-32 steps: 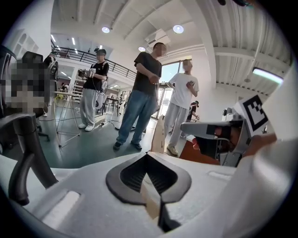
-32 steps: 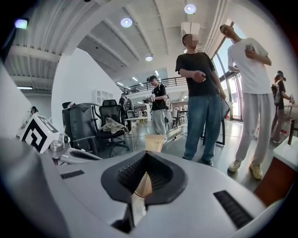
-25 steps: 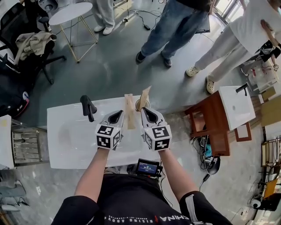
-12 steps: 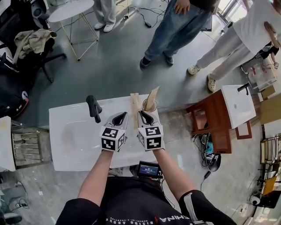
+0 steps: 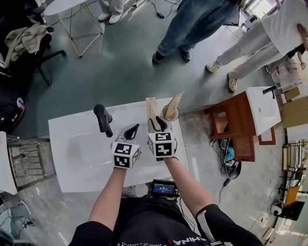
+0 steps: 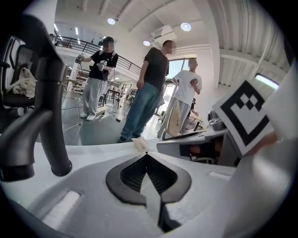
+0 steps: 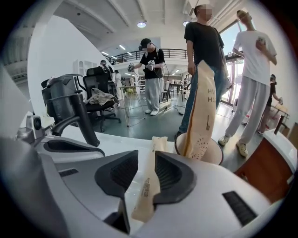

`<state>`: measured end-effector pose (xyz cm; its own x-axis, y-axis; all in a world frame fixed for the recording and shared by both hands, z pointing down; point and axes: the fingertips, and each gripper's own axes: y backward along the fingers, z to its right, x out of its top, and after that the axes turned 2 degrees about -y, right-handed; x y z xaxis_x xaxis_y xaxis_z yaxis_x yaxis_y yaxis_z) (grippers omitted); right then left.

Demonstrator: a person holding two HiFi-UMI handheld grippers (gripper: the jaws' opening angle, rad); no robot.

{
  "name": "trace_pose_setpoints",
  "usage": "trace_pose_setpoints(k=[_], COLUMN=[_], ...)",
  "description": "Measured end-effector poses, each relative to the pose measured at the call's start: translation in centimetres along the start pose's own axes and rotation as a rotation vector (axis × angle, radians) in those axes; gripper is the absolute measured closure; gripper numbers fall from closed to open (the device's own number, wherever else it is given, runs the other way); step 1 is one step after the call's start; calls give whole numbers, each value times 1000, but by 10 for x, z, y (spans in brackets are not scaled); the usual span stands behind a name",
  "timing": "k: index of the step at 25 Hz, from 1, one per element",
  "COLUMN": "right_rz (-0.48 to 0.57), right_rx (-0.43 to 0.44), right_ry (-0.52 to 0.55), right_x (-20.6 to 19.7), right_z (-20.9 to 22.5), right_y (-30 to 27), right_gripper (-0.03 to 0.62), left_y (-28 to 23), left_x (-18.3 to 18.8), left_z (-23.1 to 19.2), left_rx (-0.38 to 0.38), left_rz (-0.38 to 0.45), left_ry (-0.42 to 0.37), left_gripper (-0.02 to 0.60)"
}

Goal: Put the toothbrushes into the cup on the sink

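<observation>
A white sink counter (image 5: pixel 72 163) carries a black faucet (image 5: pixel 102 119) and a cup (image 5: pixel 170 114) at its far right corner. One paper-wrapped toothbrush (image 5: pixel 174 104) stands tilted in the cup (image 7: pixel 207 152), free of both grippers. A second wrapped toothbrush (image 5: pixel 152 106) lies flat on the counter left of the cup. My right gripper (image 5: pixel 155 121) is low over it; its jaws have just been opening and stand open, with that toothbrush (image 7: pixel 148 186) lying between them. Beside it, my left gripper (image 5: pixel 134 128) is shut and empty (image 6: pixel 146 155), near the faucet (image 6: pixel 46 116).
Three people stand on the floor beyond the counter. A wooden stand (image 5: pixel 231 129) with a small white basin (image 5: pixel 262 109) is to the right. An office chair (image 5: pixel 24 43) and a round table (image 5: pixel 72 6) are at the far left. A small screen (image 5: pixel 163 187) sits at the near edge.
The toothbrush that the right gripper held up now stands in the cup, let go. Both grippers have come down toward the counter, the right one opening over the lying toothbrush.
</observation>
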<state>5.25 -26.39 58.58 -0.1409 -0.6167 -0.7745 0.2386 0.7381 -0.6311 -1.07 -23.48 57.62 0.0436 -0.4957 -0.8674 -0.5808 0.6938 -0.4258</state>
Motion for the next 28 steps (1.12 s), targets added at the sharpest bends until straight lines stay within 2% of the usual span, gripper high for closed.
trace_pose_setpoints(k=[6,13,15,18,23,28], right_rz=[-56,-94,-105,-116,-136,-144], right_rx=[-71,-173,-189,-203,-206,-193], right_ry=[-1,19,17,9,18,29], right_x=[-16,-24,-28,-30,-33,-32], right_z=[2,5,8,11,11,10], right_y=[-26,-41,-45,-48,-51,-50], right_gripper=[456,441,452,500,507,543], left_y=[-8,-12,-12,-13,-12,-11], left_x=[-23,-38,-44,-50,-55,-55], left_z=[-14,-17,-17,-18,-21,-22], left_rx=[12,-10,-20,-33,-44,-43], left_rz=[-26,-42,-50,-61,-70,-71], left_ry=[33,29,37,42,53,54], left_gripper=[580,580,578,578,578,578])
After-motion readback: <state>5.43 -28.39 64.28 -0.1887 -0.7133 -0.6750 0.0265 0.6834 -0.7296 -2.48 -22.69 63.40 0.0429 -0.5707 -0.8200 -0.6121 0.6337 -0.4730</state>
